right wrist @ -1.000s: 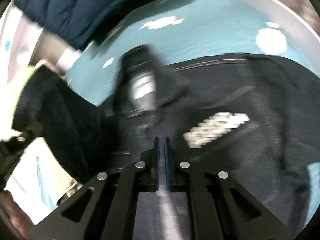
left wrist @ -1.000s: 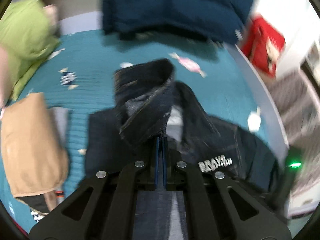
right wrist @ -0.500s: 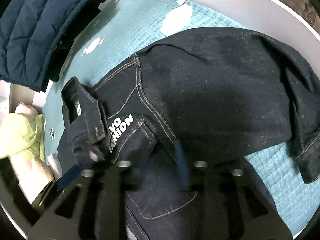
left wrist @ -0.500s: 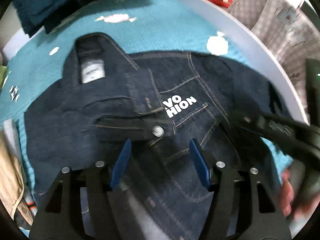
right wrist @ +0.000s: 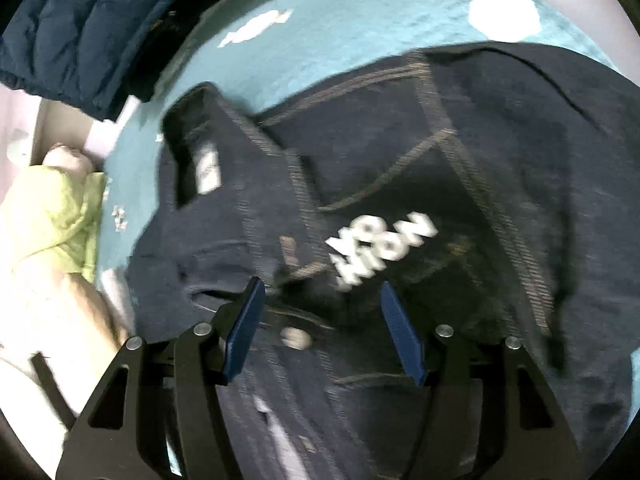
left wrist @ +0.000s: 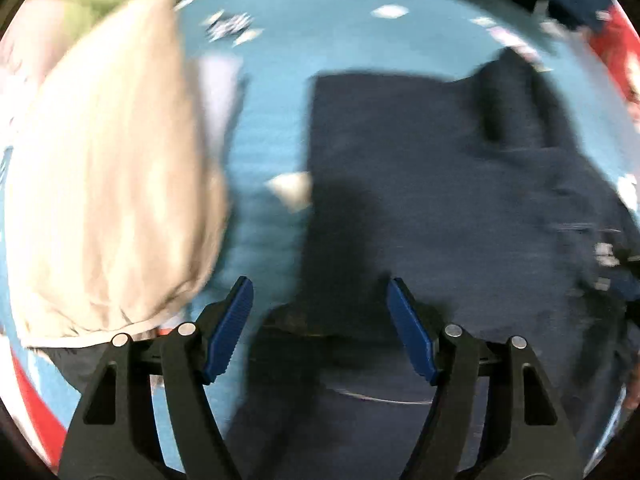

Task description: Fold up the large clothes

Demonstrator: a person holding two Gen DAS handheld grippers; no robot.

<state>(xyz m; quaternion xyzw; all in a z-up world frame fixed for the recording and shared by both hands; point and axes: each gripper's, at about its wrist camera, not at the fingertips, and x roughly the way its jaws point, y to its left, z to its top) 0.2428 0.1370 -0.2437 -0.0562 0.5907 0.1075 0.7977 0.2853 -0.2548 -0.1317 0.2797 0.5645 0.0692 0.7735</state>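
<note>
A dark denim jacket [right wrist: 460, 184] with white lettering [right wrist: 380, 248] lies flat on a teal quilted cover [right wrist: 352, 36]. Its collar [right wrist: 200, 148] points to the upper left in the right wrist view. My right gripper [right wrist: 322, 320] hovers over the jacket's front near a metal button [right wrist: 296, 338]; its jaws are opening and nothing is pinched between the blue pads [right wrist: 244, 328]. In the blurred left wrist view, my left gripper [left wrist: 320, 320] hangs over the jacket's [left wrist: 440, 200] left edge. Its jaws are opening too, with no cloth gripped.
A tan garment [left wrist: 108, 184] lies left of the jacket. A navy puffer jacket [right wrist: 92, 20] lies at the far edge of the cover. A lime-green garment [right wrist: 52, 216] lies at the left. A white rim [right wrist: 600, 12] bounds the cover on the right.
Both grippers let go of the jacket and their jaws went from shut to wide apart. The jacket now lies spread on the cover. The left gripper swung down towards the jacket's left edge.
</note>
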